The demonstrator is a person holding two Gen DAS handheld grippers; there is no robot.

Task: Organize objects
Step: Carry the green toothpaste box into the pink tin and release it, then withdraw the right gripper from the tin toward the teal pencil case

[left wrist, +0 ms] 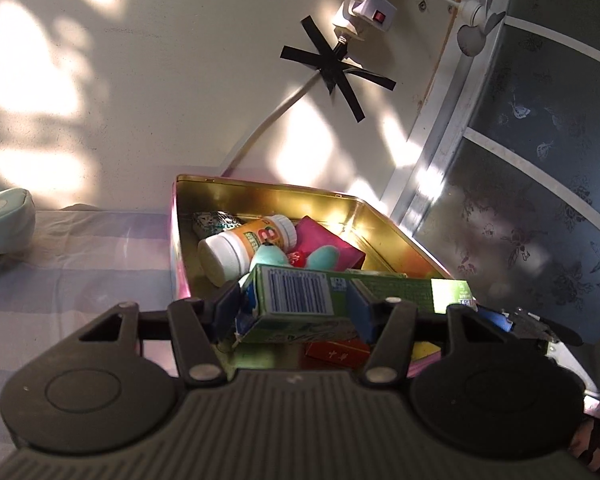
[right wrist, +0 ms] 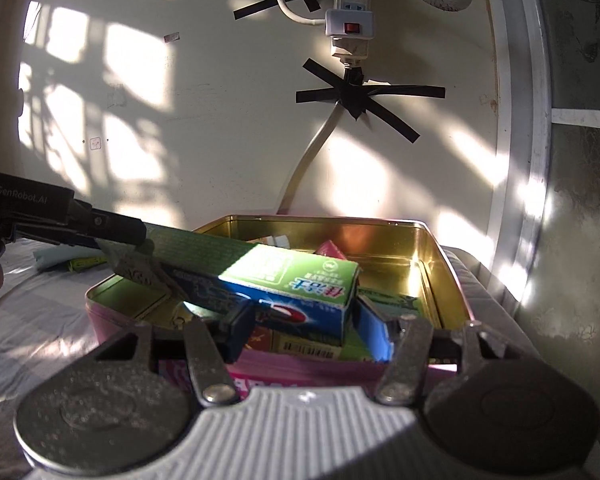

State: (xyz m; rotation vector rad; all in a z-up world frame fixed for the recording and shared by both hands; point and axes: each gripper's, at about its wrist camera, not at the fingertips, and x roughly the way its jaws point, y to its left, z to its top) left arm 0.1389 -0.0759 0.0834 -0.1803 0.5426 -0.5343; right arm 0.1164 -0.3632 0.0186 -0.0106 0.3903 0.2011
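Both grippers are bearing on one long green toothpaste box [left wrist: 300,300] held over the open gold-lined tin [left wrist: 260,196]. Left gripper [left wrist: 292,306] is clamping the barcode end between its blue pads; right gripper [right wrist: 304,326] is straddling the opposite end [right wrist: 300,292], its jaws set about the carton's width, though actual contact is unclear. Below, the tin is already holding a white-capped bottle [left wrist: 240,246], a pink packet [left wrist: 328,248], a teal plush toy [left wrist: 272,258] and small red cartons [left wrist: 338,354]. Risks, as judged: with the two grippers pulling unevenly, the thin carton is likely to crumple or twist; released level, the box is likely to be perching on the heap or bridging the tin's rim and sliding onto the checked bedsheet [left wrist: 80,264].
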